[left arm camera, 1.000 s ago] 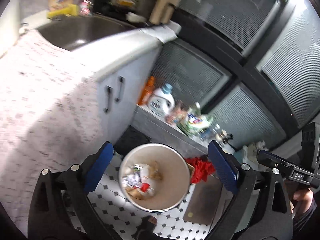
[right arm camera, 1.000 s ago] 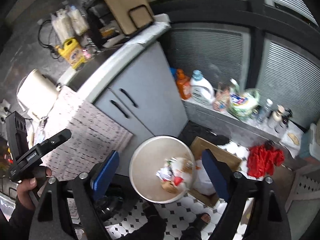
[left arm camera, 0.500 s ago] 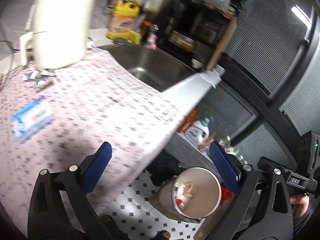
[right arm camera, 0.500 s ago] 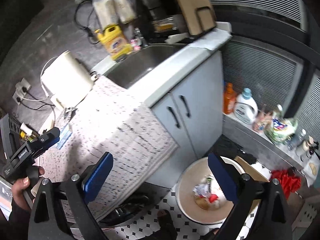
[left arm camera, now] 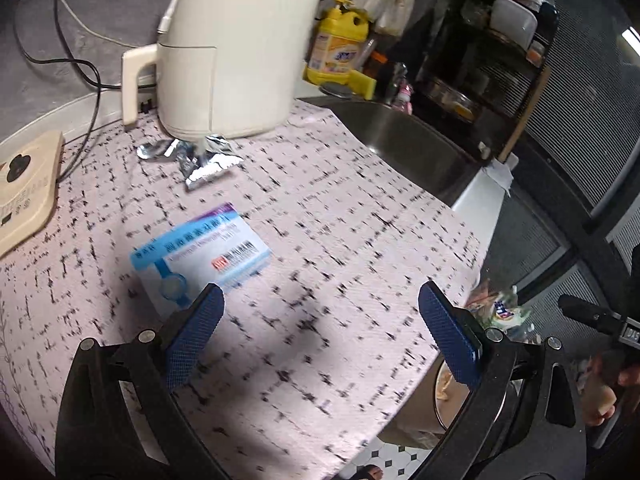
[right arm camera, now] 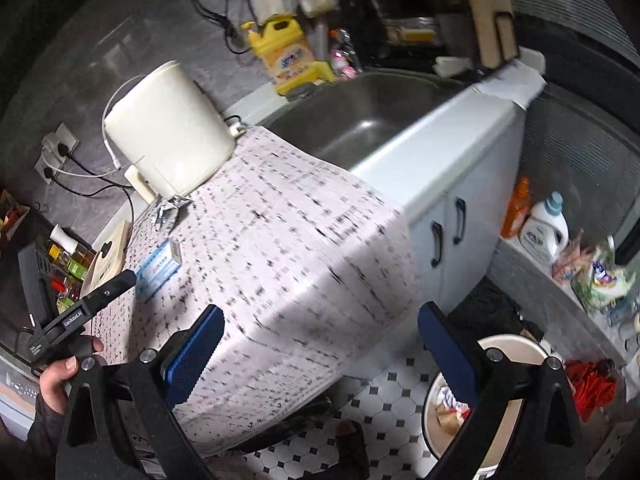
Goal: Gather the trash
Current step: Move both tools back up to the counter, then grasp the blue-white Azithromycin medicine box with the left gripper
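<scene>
Left wrist view: flat blue-and-white cardboard box (left arm camera: pixel 200 256) lies centre-left on the pink patterned cloth-covered counter (left arm camera: pixel 340 240). Crumpled silver foil wrappers (left arm camera: pixel 196 158) sit above it, at the foot of the cream plastic kettle (left arm camera: pixel 232 44), upper centre. Steel sink (left arm camera: pixel 404 140) at right. Right wrist view: round cream trash bin (right arm camera: pixel 516 348) stands on the tiled floor (right arm camera: pixel 384 396), lower right, below the counter edge.

Blue-and-white carton (left arm camera: pixel 200 256): a flat rectangular box with printed text and a red mark, lying face up on the patterned bench cloth (left arm camera: pixel 340 240), long axis skewed. Crumpled silver foil wrapper (left arm camera: pixel 196 158): lies on the cloth farther back, touching the base of the cream appliance (left arm camera: pixel 236 44). Round trash bin (right arm camera: pixel 516 396): stands on the tiled floor to the right, open, holding paper scraps and wrappers.
</scene>
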Demonstrator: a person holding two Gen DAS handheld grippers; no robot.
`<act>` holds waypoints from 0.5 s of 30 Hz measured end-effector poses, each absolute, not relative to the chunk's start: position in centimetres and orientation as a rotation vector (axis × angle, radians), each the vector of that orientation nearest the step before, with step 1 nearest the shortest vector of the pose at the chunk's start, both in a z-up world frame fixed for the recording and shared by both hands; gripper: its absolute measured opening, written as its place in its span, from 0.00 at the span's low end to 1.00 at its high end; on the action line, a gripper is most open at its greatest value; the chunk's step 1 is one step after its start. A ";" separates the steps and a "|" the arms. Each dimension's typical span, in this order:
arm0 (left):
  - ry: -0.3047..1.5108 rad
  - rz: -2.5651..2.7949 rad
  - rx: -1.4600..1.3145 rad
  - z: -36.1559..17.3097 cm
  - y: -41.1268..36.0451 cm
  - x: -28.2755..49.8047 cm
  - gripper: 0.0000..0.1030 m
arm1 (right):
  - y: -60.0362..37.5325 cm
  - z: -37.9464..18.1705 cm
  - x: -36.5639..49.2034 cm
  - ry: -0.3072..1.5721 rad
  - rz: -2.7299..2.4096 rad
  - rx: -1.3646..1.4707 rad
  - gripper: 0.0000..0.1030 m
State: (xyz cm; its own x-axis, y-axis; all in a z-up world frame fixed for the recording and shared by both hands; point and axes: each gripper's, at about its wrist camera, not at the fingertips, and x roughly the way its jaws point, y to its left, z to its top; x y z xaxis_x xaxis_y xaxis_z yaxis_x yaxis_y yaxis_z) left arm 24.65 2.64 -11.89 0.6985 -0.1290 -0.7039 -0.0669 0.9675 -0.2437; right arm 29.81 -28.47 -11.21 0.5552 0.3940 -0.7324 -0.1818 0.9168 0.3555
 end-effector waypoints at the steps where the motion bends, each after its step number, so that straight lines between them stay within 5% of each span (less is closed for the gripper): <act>1: 0.794 -0.028 -0.250 -11.8 3.3 24.8 0.94 | -27.8 -10.9 30.1 0.915 0.346 0.237 0.92; 15: 0.958 -0.071 -0.079 -15.9 6.9 28.8 0.94 | -25.4 -11.0 30.9 0.906 0.289 0.264 0.92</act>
